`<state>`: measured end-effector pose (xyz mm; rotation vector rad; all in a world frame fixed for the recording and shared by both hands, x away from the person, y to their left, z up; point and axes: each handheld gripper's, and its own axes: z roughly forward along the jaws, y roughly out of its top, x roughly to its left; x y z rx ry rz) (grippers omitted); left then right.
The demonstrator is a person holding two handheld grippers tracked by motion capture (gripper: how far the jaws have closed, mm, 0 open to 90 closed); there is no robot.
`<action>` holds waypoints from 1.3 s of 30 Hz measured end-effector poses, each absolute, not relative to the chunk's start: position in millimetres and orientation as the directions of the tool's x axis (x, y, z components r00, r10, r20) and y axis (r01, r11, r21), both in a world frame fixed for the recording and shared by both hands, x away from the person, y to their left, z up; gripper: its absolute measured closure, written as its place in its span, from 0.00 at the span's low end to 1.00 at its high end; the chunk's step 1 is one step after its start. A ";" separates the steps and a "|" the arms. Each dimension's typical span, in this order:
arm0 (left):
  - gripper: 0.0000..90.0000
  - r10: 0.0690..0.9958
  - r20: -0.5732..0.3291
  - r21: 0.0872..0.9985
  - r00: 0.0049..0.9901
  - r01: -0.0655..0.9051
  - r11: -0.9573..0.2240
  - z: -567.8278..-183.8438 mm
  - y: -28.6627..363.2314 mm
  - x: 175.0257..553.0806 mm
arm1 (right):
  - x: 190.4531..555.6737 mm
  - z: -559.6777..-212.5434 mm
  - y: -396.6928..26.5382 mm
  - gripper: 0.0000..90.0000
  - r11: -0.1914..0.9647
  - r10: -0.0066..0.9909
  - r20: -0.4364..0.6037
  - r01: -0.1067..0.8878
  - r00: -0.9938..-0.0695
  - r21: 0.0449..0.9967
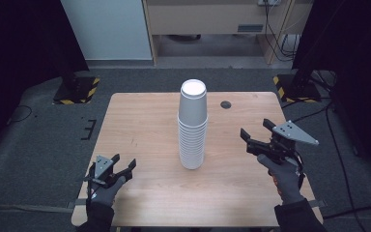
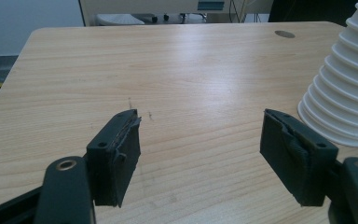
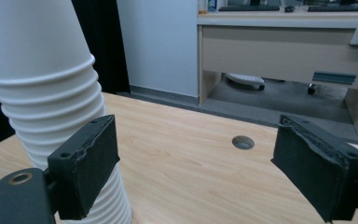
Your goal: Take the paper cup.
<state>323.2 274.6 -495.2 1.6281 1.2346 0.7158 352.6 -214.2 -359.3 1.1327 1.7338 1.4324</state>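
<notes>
A tall stack of white paper cups stands upside down near the middle of the wooden table. My left gripper hovers at the front left corner, open with nothing between its jaws; the left gripper view has the stack off to its right. My right gripper is held above the table right of the stack, open and empty. In the right gripper view the stack rises behind the left jaw, apart from it.
A round cable hole sits in the table's back right part. Beyond the table are a grey carpet floor, black stands with yellow-striped bases, and a wooden desk at the back.
</notes>
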 end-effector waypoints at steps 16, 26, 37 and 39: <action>0.30 0.943 -0.084 0.916 0.323 0.398 -0.054 -495.5 274.4 323.5 | 356.1 -321.8 -188.7 0.16 -0.006 0.854 0.094 0.171 -0.511 0.985; 0.30 0.943 -0.083 0.915 0.322 0.400 -0.056 -495.6 274.4 323.4 | 361.4 -305.3 -166.5 0.15 0.002 0.834 0.081 0.150 -0.546 0.989; 0.30 0.942 -0.085 0.915 0.324 0.400 -0.055 -495.6 274.2 323.5 | 368.4 -292.2 -142.9 0.15 0.022 0.814 0.062 0.138 -0.578 0.990; 0.30 0.943 -0.083 0.915 0.322 0.400 -0.057 -495.5 274.3 323.4 | 369.8 -291.0 -136.7 0.15 0.023 0.806 0.063 0.137 -0.589 0.990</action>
